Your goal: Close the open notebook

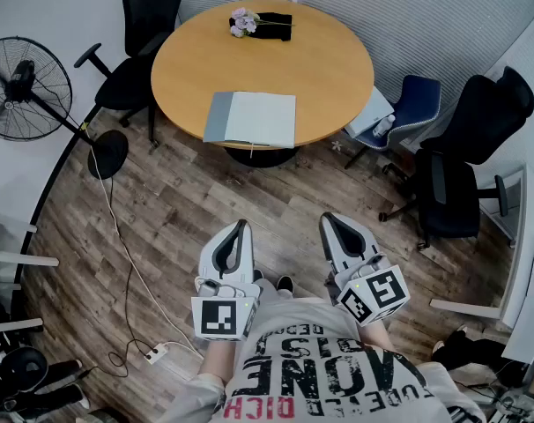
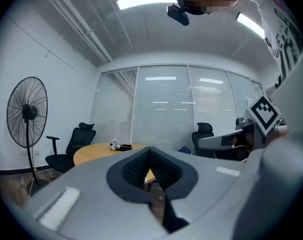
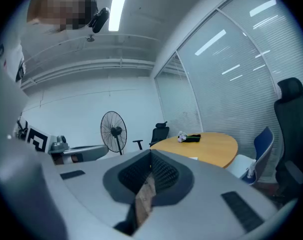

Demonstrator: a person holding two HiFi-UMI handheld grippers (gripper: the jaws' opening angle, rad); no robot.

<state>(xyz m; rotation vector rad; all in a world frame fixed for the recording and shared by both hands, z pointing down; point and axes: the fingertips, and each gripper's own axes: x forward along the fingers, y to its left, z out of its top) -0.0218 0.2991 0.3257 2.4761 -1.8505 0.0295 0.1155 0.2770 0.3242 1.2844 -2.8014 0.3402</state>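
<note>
Our left gripper (image 1: 241, 226) and right gripper (image 1: 325, 222) are both pressed together with nothing in them. The notebook (image 1: 251, 119) lies open far ahead of them, at the near edge of the table (image 1: 337, 69). If we shove its page sideways instead of lifting it, the notebook could slide off and fall to the floor (image 1: 188, 201).

Left tool (image 1: 242, 226) and right tool (image 1: 325, 220): light grey moulded shells that taper to a point at 12 o'clock. Dark ribbed pads (image 2: 134, 169) line the inner faces, set in a black surround. A white left cube (image 1: 223, 317) and right cube (image 1: 375, 295) with black square markers sit at each tool's 6 o'clock end. Person wears a grey T-shirt (image 1: 337, 386) with big black block lettering and red lettering at 7 o'clock. A dark shoe toe (image 1: 285, 283) shows at 12 o'clock of the shirt.
</note>
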